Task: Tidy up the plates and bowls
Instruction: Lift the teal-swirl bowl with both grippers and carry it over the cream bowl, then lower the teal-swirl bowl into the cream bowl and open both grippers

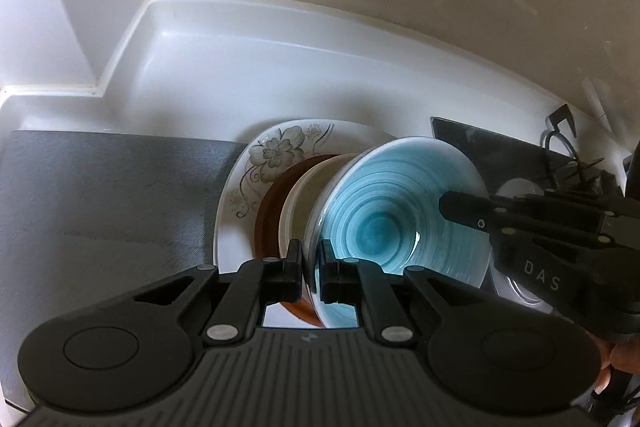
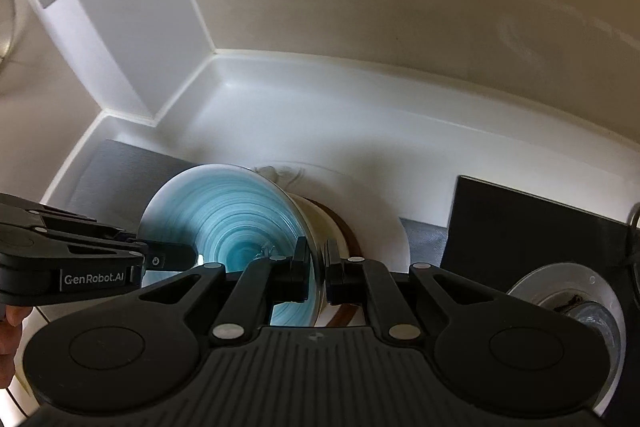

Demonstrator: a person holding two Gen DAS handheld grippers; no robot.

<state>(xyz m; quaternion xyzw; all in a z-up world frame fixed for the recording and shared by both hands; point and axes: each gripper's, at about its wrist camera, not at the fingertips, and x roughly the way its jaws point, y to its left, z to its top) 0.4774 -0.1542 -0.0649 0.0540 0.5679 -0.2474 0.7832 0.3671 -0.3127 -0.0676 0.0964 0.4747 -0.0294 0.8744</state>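
A blue swirl bowl [image 1: 384, 219] is held tilted on its edge above a stack: a cream bowl [image 1: 304, 195], a brown plate [image 1: 272, 211] and a white floral plate [image 1: 264, 163]. My left gripper [image 1: 311, 267] is shut on the blue bowl's near rim. My right gripper [image 2: 318, 267] is shut on the opposite rim of the blue bowl [image 2: 232, 227]. The right gripper also shows in the left wrist view [image 1: 460, 211], and the left gripper in the right wrist view [image 2: 168, 259]. The stack is partly hidden behind the bowl.
A grey mat [image 1: 100, 207] lies left of the stack on the white counter [image 1: 240, 79]. A black sink [image 2: 520, 223] with a metal drain [image 2: 572, 303] lies to the right. Walls close the back and left.
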